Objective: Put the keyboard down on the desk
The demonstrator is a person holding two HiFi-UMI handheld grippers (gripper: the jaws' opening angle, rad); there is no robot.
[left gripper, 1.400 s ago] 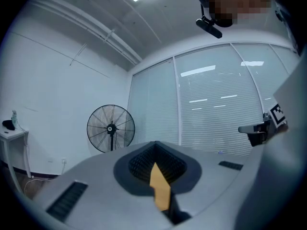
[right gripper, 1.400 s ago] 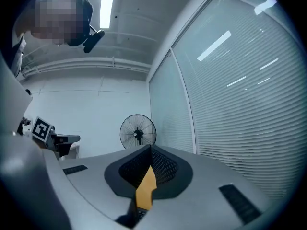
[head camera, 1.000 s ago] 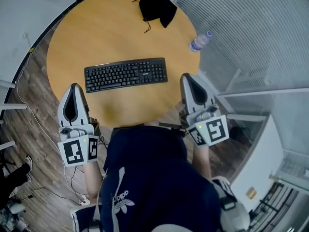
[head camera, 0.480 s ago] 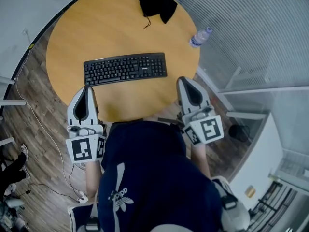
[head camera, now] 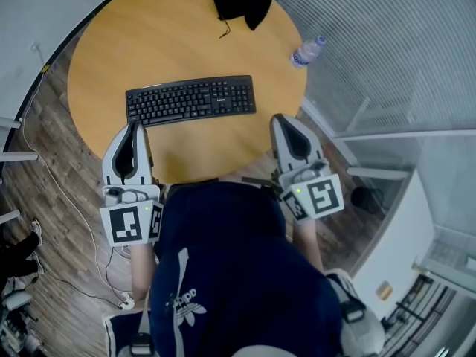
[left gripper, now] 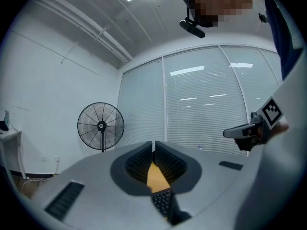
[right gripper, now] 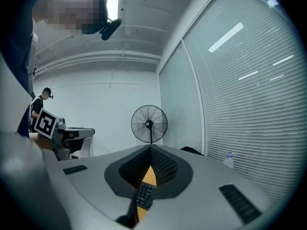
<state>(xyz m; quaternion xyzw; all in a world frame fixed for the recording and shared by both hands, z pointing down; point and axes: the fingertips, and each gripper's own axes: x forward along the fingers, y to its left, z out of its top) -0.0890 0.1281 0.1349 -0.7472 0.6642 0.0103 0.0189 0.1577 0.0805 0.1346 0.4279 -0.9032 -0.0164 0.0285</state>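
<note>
Both grippers are held out just ahead of the torso, one on each side. The left gripper is off the torso's left, nose pointing forward, jaws pressed together with nothing in them. The right gripper mirrors it off the torso's right, jaws also closed tight and empty. The left forearm and right forearm run back alongside the torso.

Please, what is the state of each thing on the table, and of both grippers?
keyboard: flat on the table, keys up, not held.
water bottle: upright, cap on, near the table edge.
black pouch: crumpled, at the far edge.
left gripper: shut, empty.
right gripper: shut, empty.
</note>
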